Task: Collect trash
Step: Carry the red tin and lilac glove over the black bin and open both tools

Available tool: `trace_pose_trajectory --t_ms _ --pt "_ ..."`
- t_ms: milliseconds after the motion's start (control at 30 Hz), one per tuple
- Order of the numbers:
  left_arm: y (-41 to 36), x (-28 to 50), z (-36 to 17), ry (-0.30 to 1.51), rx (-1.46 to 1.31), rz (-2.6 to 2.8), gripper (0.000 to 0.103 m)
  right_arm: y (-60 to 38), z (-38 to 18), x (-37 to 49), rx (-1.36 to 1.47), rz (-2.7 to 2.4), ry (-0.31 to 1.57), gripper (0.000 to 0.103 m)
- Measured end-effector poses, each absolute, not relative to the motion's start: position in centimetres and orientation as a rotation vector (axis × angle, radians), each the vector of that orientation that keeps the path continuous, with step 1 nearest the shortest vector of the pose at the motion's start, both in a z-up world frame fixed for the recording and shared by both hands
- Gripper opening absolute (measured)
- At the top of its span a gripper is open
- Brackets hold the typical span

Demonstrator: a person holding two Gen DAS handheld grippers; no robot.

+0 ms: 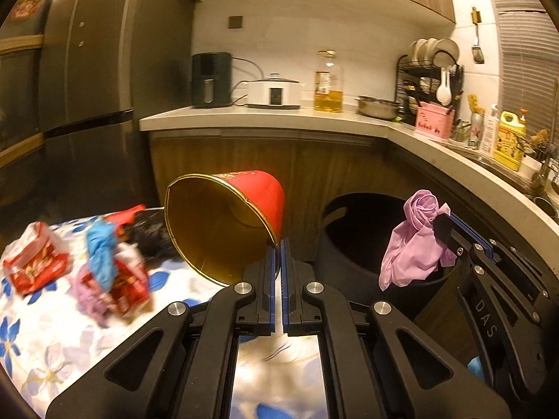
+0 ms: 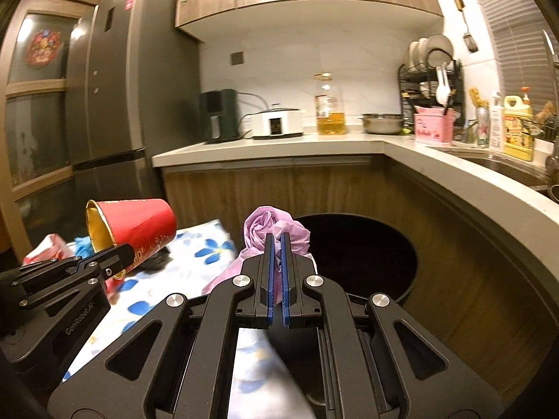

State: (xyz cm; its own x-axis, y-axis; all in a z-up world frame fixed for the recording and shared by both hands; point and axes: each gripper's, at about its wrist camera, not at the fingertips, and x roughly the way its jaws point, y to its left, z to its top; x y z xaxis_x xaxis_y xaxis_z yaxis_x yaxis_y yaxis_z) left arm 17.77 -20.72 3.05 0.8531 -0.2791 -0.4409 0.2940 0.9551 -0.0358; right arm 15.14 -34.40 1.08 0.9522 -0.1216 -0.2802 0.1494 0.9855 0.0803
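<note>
The red paper cup (image 1: 251,195) hangs tipped on its side, long axis near level, its gold-lined mouth facing 8 o'clock in the left wrist view and its base toward 2 o'clock. The left gripper (image 1: 279,244) is pinched shut on the cup's lower rim. The right gripper (image 2: 277,241) is clamped on 1 crumpled lilac plastic bag (image 2: 265,227), which droops beside its fingers just in front of the dark round bin (image 2: 363,255). The bin stands open-mouthed at 3 o'clock from the cup, against the wooden cabinet front.

On the floral cloth (image 1: 42,342) at 9 o'clock lie 2 red wrappers (image 1: 33,262), 1 blue wad (image 1: 101,248), 1 lilac scrap (image 1: 87,296) and 1 black bag (image 1: 150,234), blurred.
</note>
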Motion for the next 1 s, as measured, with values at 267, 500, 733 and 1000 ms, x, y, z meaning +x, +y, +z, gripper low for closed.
trace_pose_trajectory --t_ms 267,500,733,1000 --pt "-25.8 19.1 3.9 0.435 0.062 -0.409 0.002 -38.3 1.0 15.9 0.109 -0.216 0.280 0.004" --pt "-28.5 20.1 3.4 0.441 0.085 -0.470 0.002 -40.4 0.6 16.8 0.111 -0.242 0.290 0.004" --pt "-29.9 20.8 2.5 0.456 0.096 -0.504 0.002 -42.3 0.2 17.4 0.120 -0.251 0.296 0.004" --pt "-30.7 21.5 1.8 0.472 0.102 -0.525 0.002 -43.4 -0.2 18.4 0.123 -0.256 0.308 0.004"
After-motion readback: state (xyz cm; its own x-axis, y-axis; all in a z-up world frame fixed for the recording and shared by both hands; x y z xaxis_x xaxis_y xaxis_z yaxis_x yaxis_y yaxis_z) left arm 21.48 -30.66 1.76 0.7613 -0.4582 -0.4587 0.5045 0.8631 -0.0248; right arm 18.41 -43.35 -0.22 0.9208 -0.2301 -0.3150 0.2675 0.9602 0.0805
